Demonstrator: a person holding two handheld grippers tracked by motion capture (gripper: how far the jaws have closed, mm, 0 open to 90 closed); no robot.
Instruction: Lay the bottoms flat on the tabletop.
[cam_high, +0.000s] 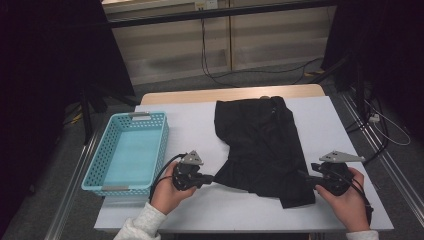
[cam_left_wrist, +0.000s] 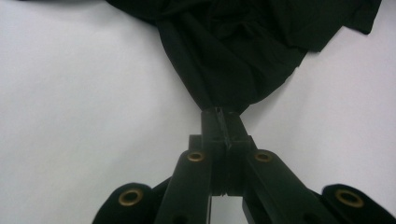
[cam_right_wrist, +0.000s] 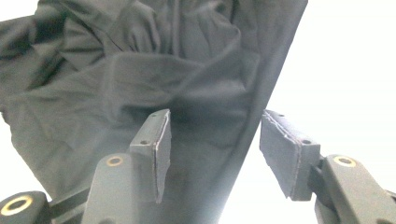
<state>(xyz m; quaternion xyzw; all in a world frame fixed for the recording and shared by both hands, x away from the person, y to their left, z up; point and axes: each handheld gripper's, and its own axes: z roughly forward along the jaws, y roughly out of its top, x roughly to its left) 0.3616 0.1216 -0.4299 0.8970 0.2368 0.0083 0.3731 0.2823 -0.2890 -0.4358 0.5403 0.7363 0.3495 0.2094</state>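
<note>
At frame centre, the left gripper (cam_high: 209, 178) is pinching a black garment (cam_high: 262, 145) while the right gripper (cam_right_wrist: 215, 156) is gaping wide over its edge.

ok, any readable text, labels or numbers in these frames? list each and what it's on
None readable.
Black garment: no print or tag visible.
Turquoise basket: plain, no label.
Left gripper, shut on the garment's edge, and right gripper, open over it: no markings, just brass fittings.
White tabletop: blank.
</note>
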